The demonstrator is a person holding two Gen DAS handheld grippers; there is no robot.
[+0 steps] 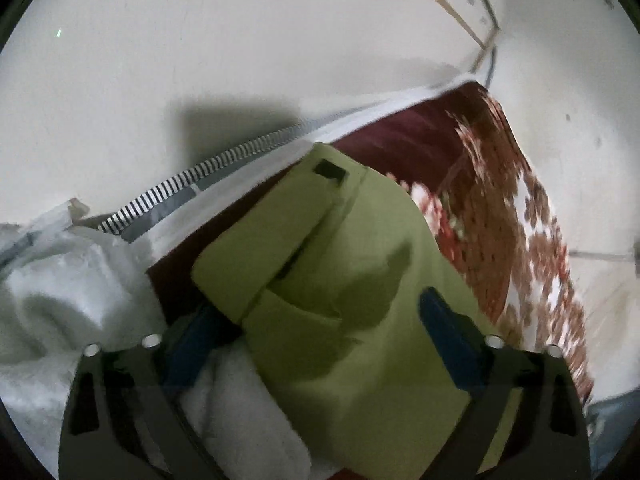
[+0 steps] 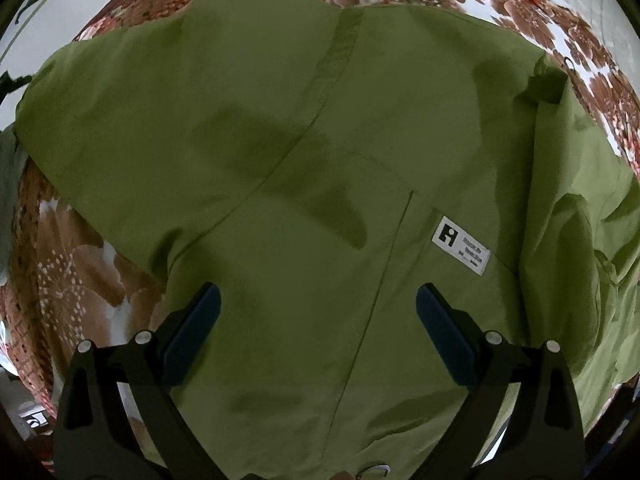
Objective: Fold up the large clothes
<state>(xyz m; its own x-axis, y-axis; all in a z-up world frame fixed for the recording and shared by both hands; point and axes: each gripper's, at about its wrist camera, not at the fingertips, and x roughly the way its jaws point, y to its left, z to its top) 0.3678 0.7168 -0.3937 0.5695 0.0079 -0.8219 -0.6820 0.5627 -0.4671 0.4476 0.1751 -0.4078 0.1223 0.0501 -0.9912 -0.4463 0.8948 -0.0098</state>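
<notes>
Green garment (image 2: 320, 152) lies spread on floral bedding (image 2: 72, 272); left gripper (image 1: 320, 320) and right gripper (image 2: 318, 312) hover above it, jaws apart, empty.

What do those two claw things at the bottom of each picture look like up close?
Both look alike. The left gripper and right gripper each have two curved black arms with slot-shaped cutouts, joined by round silver pins. Each arm ends in a flat dark blue pad: one of the fingers shows it well. No cables, markings or sleeves are visible.
</notes>
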